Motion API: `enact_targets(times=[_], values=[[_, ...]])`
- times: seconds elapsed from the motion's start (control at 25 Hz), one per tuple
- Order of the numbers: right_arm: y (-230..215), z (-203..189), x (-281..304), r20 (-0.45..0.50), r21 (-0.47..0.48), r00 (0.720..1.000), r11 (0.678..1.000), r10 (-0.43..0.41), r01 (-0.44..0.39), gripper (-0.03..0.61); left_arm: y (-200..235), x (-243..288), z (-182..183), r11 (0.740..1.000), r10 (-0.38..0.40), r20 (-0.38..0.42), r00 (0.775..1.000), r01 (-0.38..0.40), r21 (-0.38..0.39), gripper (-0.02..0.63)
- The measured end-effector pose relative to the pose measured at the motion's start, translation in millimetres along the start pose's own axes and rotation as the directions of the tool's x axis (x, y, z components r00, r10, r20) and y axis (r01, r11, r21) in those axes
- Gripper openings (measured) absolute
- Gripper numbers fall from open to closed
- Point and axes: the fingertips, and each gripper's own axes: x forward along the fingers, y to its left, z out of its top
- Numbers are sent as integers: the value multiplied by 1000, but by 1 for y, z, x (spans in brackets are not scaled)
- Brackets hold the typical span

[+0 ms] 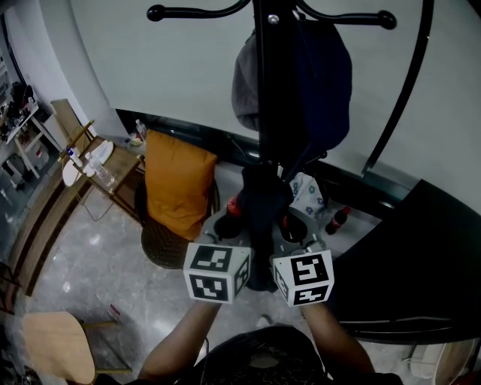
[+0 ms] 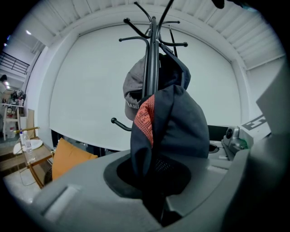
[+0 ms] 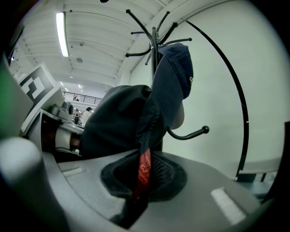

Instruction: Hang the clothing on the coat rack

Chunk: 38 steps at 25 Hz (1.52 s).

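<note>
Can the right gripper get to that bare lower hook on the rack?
Probably yes. The lower hook juts out bare beyond the right gripper, with nothing between them, but the left gripper also clamps the dark garment, so both must move.

The coat rack's pole (image 1: 264,90) and hung caps (image 1: 244,75) block straight ahead; upper hooks (image 1: 188,12) stand free.

Garment (image 1: 263,207) in front of coat rack (image 1: 266,75) — cushion (image 1: 177,184) to its left
</note>
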Motion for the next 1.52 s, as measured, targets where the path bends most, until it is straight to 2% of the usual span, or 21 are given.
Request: enact_targets(times=[1.52], values=[[-6,-41,11,-97,58,995,998,-14,20,26,10,11,-34,999,19,-85,996,-22,-36,37]])
